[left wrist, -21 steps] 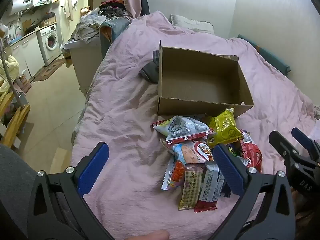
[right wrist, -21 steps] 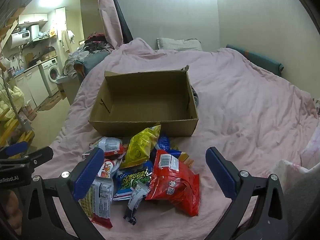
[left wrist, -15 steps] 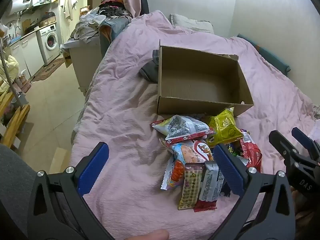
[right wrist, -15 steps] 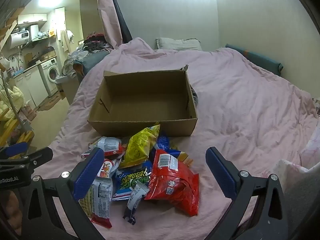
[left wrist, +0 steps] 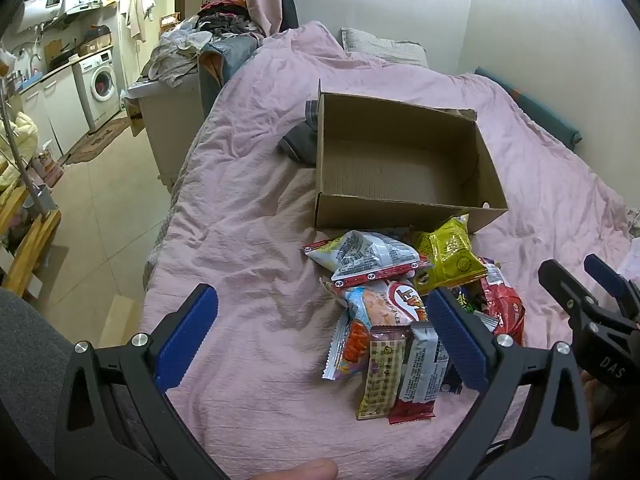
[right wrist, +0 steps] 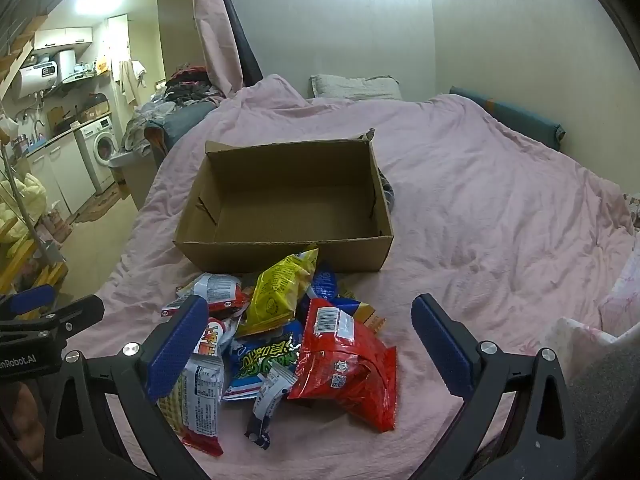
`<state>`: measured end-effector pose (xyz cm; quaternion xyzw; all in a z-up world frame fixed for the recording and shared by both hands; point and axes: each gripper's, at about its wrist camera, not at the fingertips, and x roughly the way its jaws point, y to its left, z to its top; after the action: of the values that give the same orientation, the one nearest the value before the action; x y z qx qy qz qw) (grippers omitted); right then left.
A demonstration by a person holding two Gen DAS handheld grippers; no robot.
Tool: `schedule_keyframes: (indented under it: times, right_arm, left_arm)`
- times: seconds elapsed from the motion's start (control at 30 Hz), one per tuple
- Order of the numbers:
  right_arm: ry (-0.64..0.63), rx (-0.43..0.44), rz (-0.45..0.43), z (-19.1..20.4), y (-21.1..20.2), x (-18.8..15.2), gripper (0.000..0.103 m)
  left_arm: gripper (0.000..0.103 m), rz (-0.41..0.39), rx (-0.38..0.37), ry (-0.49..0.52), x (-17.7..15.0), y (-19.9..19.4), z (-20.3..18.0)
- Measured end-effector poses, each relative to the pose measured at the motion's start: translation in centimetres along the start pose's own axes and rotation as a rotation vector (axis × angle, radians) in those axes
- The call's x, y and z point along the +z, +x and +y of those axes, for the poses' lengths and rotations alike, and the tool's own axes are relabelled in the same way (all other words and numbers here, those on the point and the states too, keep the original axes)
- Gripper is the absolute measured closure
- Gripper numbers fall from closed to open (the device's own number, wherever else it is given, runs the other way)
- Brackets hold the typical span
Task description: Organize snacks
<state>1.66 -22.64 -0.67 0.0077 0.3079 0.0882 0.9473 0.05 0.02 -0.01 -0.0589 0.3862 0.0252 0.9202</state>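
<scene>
A wide bed covered by a wrinkled pink quilt (right wrist: 480,208) fills both views. On it sits an open brown cardboard box (right wrist: 288,216), its inside bare, with a dark grey cloth (left wrist: 300,142) lying against its far side. Just in front of the box's near wall lies a loose heap of snack packets, touching and overlapping one another. The crumpled red foil bag (right wrist: 352,364) is the biggest, at the heap's right edge; the yellow puffed bag (right wrist: 280,292) leans against the box wall; a white packet with red trim (left wrist: 364,258) lies on the heap's left; a blue-and-green packet (right wrist: 260,360) sits in the middle; a small beige checked bar (left wrist: 382,372) lies at the near edge. The left tool (left wrist: 320,336) hangs over the quilt and the heap's left part, released, jaws wide with nothing gripped. The right tool (right wrist: 308,344) hangs over the heap, likewise spread wide and touching none of the packets.
</scene>
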Motion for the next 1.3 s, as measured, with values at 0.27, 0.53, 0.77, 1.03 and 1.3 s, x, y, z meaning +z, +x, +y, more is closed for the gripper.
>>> schedule_keyframes:
  times: [0.27,0.53,0.77,1.03,1.3]
  right_arm:
    - [0.001,0.0,0.0,-0.13,0.07,0.01,0.0]
    - [-0.004,-0.002,0.004,-0.18,0.16,0.01,0.0]
    - [-0.005,-0.002,0.006,-0.16,0.1,-0.02,0.0]
    - [-0.005,-0.009,0.002,-0.13,0.16,-0.11,0.0]
    - [-0.006,-0.004,0.006,-0.13,0.12,-0.08,0.0]
  left_arm:
    - [0.0,-0.001,-0.001,0.001,-0.01,0.0,-0.03]
    - [0.0,-0.008,0.003,0.004,0.05,0.02,-0.06]
    - [0.0,-0.012,0.006,0.003,0.22,-0.52,0.35]
    - [0.0,-0.013,0.008,0.005,0.23,-0.66,0.35]
    - [0.0,-0.014,0.013,0.006,0.02,-0.48,0.38]
